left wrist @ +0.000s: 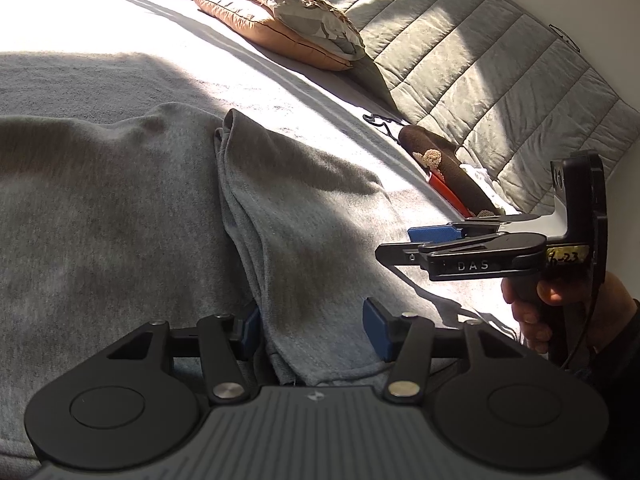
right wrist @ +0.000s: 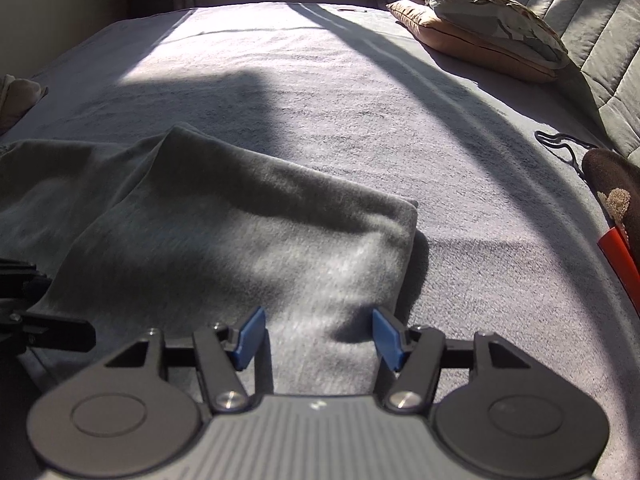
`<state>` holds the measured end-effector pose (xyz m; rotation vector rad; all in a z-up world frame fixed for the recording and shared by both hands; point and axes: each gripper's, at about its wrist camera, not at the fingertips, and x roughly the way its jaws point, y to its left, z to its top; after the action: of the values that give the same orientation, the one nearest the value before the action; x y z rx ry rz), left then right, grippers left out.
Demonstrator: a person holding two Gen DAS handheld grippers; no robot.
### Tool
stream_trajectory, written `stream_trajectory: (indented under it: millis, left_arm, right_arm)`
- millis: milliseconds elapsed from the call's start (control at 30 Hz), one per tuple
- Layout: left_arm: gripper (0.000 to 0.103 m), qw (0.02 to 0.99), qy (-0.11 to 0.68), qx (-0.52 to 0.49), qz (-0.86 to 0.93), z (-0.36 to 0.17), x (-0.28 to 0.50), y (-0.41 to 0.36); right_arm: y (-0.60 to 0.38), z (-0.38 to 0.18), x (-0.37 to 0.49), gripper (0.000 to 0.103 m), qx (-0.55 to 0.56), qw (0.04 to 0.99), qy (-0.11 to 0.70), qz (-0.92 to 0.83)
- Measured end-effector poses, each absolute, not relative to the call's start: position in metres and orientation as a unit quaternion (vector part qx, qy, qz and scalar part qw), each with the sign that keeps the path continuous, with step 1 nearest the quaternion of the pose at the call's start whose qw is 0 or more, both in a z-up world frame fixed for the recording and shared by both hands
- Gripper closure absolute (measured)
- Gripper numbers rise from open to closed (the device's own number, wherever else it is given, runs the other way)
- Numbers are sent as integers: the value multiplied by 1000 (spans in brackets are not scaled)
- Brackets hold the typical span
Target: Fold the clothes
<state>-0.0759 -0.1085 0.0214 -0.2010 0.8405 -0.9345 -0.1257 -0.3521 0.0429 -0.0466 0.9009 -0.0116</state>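
My left gripper (left wrist: 312, 334) and right gripper (right wrist: 318, 338) both stand released over the grey garment (right wrist: 224, 232); I'd pinch both near corners squarely before folding.

Sunlight falls in bands across a pale bedspread (right wrist: 360, 92), where two pillows (left wrist: 288, 24) lie stacked near a grey quilted headboard (left wrist: 500, 76). Along the bed's edge rests a brown furry item (left wrist: 448, 168) beside something red (left wrist: 448, 196) (what it is cannot be told), with a thin black strap (right wrist: 560, 146) nearby.
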Motion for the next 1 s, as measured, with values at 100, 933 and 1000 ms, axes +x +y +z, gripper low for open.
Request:
stream_trajectory:
  millis: [100,933,1000]
  left_arm:
    - [47,803,393,-95,-437,21,-75,-108]
    - [40,803,389,-88,-442,21,-79,-111]
    - [40,803,390,-91,-442,20,-78,-111]
  right_arm:
    - [-353,43,-126,41,-23,900,435,-6]
    - [-348,41,-124,36,-34,900,435,-9]
    - [-348,41,-125,36,-34,900,434,-9]
